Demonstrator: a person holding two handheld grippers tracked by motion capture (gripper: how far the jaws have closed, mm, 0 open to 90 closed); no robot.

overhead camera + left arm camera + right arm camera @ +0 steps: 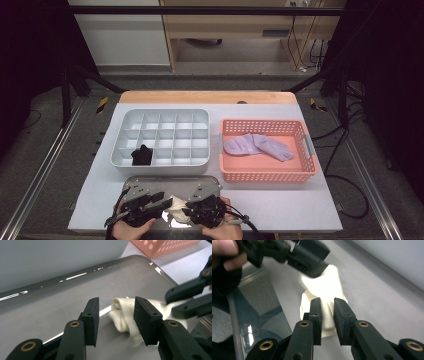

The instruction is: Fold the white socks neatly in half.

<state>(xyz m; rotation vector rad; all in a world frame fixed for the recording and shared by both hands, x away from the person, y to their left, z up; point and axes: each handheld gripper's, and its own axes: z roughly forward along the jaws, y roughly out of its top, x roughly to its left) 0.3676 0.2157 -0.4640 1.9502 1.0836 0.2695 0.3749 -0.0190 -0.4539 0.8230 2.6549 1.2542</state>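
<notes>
A rolled cream sock [175,209] lies on a grey metal tray [165,181] at the table's front edge. My left gripper [167,204] stands open at the sock's left end. In the left gripper view its jaws [116,302] straddle the sock [123,315], and the left jaw is clear of the fabric. My right gripper [186,210] meets the sock from the right. In the right gripper view its narrow jaws [327,302] pinch the ribbed fabric of the sock [324,285], with the left gripper [309,257] just beyond.
Behind the tray sits a grey compartment organizer [160,116] with a black sock [142,155] in a front-left cell. To its right a pink basket [270,175] holds purple socks [257,146]. White table surface lies right of the tray.
</notes>
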